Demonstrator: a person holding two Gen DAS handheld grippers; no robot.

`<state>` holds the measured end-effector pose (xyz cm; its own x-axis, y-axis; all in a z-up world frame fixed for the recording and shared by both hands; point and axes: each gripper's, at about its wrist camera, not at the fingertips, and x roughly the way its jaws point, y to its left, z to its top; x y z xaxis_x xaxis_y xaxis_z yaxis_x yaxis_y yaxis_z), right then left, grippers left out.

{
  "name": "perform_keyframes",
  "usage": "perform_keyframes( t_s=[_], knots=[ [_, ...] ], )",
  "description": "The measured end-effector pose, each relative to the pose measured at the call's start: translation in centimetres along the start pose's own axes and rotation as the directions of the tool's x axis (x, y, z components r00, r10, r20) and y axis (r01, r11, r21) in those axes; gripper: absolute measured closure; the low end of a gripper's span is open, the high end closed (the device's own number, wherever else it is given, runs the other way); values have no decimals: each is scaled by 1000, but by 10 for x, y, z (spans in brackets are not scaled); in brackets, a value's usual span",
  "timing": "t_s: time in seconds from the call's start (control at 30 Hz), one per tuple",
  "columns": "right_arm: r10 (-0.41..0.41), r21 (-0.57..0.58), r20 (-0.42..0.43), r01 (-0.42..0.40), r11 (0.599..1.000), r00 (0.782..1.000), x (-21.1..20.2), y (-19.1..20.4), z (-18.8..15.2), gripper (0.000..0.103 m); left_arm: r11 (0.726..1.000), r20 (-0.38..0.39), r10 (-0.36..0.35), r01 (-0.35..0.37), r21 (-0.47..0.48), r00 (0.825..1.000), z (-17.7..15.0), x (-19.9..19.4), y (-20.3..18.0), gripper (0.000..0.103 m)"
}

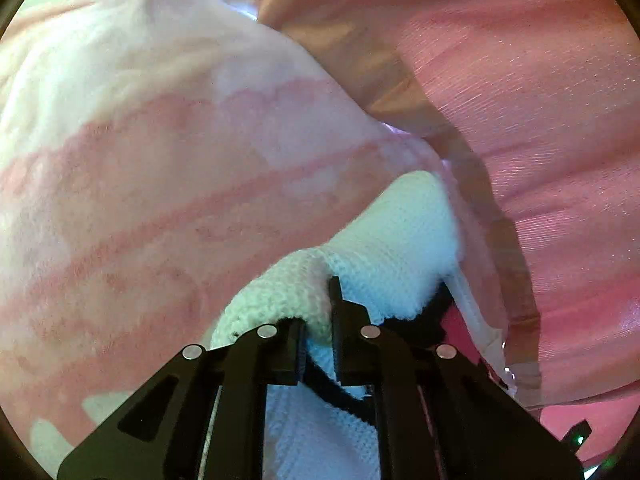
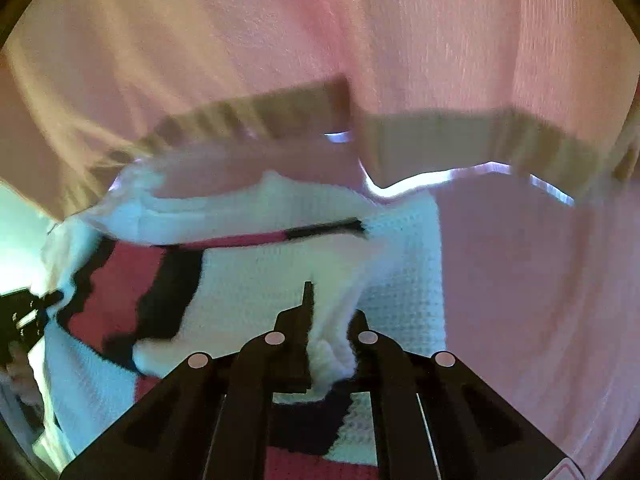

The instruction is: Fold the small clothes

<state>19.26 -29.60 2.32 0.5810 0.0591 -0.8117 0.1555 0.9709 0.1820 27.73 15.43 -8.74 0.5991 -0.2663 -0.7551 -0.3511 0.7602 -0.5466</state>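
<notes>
A small white knit sweater (image 2: 256, 276) with red and black patches hangs between my two grippers. My right gripper (image 2: 330, 334) is shut on a bunched white edge of it. My left gripper (image 1: 320, 320) is shut on another white knit edge (image 1: 384, 240) of the same sweater. In the left wrist view most of the sweater is hidden by the gripper. The left gripper also shows at the left edge of the right wrist view (image 2: 24, 316).
A pale pink fleece cloth with darker pink stripes (image 1: 160, 160) lies under the left gripper. Pink ribbed fabric (image 1: 540, 120) with a tan hem band (image 2: 460, 148) fills the background of both views.
</notes>
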Motion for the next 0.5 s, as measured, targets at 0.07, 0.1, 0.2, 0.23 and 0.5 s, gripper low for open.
perform_keyframes(
  t_s=[0.07, 0.1, 0.2, 0.23, 0.5],
  knots=[
    [68, -35, 87, -65, 997, 994, -26, 14, 8, 98, 996, 60, 11, -16, 83, 998, 3, -11, -13, 94],
    [75, -50, 117, -69, 996, 990, -34, 17, 11, 98, 996, 65, 9, -14, 85, 998, 4, -10, -14, 94],
    [-17, -18, 6, 18, 1000, 1000, 8, -4, -4, 98, 998, 36, 36, -38, 50, 999, 1, 4, -3, 94],
    [-18, 21, -41, 18, 1000, 999, 20, -15, -12, 98, 998, 15, 41, -41, 37, 999, -1, 10, 0, 94],
    [100, -51, 209, -92, 994, 973, -51, 11, 15, 98, 995, 104, -22, 11, 98, 994, 1, -16, -17, 94]
  ],
)
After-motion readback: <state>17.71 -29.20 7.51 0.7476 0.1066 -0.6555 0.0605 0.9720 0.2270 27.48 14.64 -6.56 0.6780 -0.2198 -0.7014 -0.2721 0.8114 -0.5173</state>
